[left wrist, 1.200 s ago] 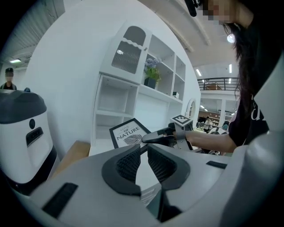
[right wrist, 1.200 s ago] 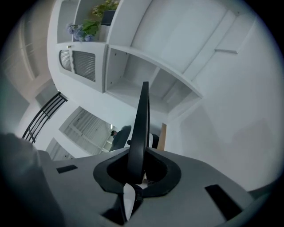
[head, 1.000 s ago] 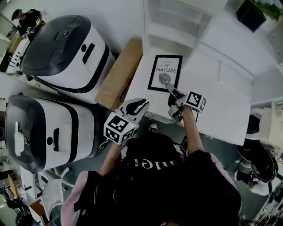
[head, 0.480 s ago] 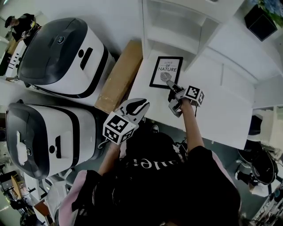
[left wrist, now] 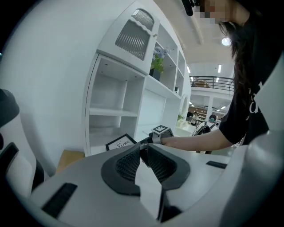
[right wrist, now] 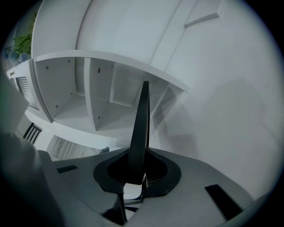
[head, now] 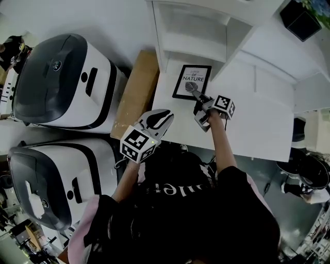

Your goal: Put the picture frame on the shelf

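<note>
The picture frame [head: 192, 82] is black with a white print and a leaf drawing. It hangs in front of the lowest compartment of the white shelf unit [head: 190, 32]. My right gripper [head: 196, 96] is shut on the frame's near edge. In the right gripper view the frame [right wrist: 140, 128] stands edge-on between the jaws as a thin dark blade, with shelf compartments [right wrist: 84, 102] behind it. My left gripper [head: 164, 117] hovers left of the table's front edge, shut and with nothing in it. The left gripper view shows its pads [left wrist: 128, 163] meeting, the frame [left wrist: 120, 142] beyond them.
A long cardboard box [head: 135, 90] lies left of the shelf unit. Two big white-and-dark machines [head: 62, 77] [head: 56, 175] stand further left. The white table top [head: 258, 129] stretches to the right. A black pot with a plant [head: 299, 15] sits on the shelf's upper right.
My right gripper has carried the frame a little further towards the shelf. The left gripper has moved forward and right, still shut.
</note>
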`<act>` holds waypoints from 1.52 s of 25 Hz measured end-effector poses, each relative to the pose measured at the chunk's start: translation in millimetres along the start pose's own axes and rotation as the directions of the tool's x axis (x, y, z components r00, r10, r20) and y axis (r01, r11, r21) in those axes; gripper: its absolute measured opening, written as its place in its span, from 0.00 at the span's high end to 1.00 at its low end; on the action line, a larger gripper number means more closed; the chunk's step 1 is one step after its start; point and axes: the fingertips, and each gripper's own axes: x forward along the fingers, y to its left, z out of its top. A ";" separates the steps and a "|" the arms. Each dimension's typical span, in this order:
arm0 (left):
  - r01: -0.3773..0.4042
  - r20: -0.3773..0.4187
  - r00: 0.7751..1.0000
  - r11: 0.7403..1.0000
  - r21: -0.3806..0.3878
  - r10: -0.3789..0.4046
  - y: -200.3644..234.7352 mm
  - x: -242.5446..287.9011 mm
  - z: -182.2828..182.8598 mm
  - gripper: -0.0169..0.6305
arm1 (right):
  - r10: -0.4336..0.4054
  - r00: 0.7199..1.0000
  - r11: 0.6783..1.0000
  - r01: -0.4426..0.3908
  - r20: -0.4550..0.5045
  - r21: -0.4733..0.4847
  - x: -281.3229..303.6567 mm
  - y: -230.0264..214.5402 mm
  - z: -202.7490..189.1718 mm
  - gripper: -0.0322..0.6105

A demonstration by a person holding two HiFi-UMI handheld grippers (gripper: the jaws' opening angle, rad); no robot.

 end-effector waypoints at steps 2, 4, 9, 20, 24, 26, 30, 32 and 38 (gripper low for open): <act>0.026 -0.003 1.000 1.000 0.004 -0.026 11.1 7.6 -7.0 0.90 | -0.015 1.000 1.000 0.015 0.014 0.020 5.5 -6.8 3.4 0.84; 0.042 -0.019 0.999 0.999 0.000 -0.042 24.6 15.4 -16.3 0.90 | -0.028 0.999 0.999 0.027 0.024 0.038 12.3 -13.5 5.9 0.84; 0.055 -0.065 0.996 0.998 0.000 -0.055 59.6 35.1 -36.2 0.90 | -0.011 0.998 0.994 0.005 0.061 0.108 25.5 -21.1 15.3 0.84; 0.131 -0.172 0.977 0.991 -0.003 -0.130 120.8 114.6 -83.5 0.74 | -0.002 0.979 0.949 -0.062 0.204 0.309 37.0 -46.1 61.9 0.84; 0.122 -0.175 0.975 0.989 -0.081 -0.135 138.2 143.6 -89.2 0.71 | -0.033 0.975 0.946 -0.041 0.221 0.320 38.1 -57.9 72.3 0.84; 0.120 -0.171 0.976 0.988 -0.102 -0.136 143.8 157.6 -89.5 0.70 | -0.054 0.974 0.943 -0.023 0.222 0.332 38.0 -56.8 72.5 0.84; 0.142 -0.214 0.963 0.984 -0.106 -0.162 147.6 181.6 -100.2 0.65 | -0.057 0.969 0.930 -0.035 0.239 0.365 41.2 -65.2 77.5 0.84; 0.153 -0.229 0.957 0.981 -0.120 -0.177 146.9 191.7 -106.5 0.64 | -0.067 0.969 0.928 -0.027 0.238 0.372 42.9 -68.1 78.4 0.84; 0.135 -0.211 0.962 0.972 -0.194 -0.175 155.2 214.4 -109.7 0.64 | -0.074 0.970 0.929 -0.018 0.231 0.370 47.1 -69.8 81.1 0.84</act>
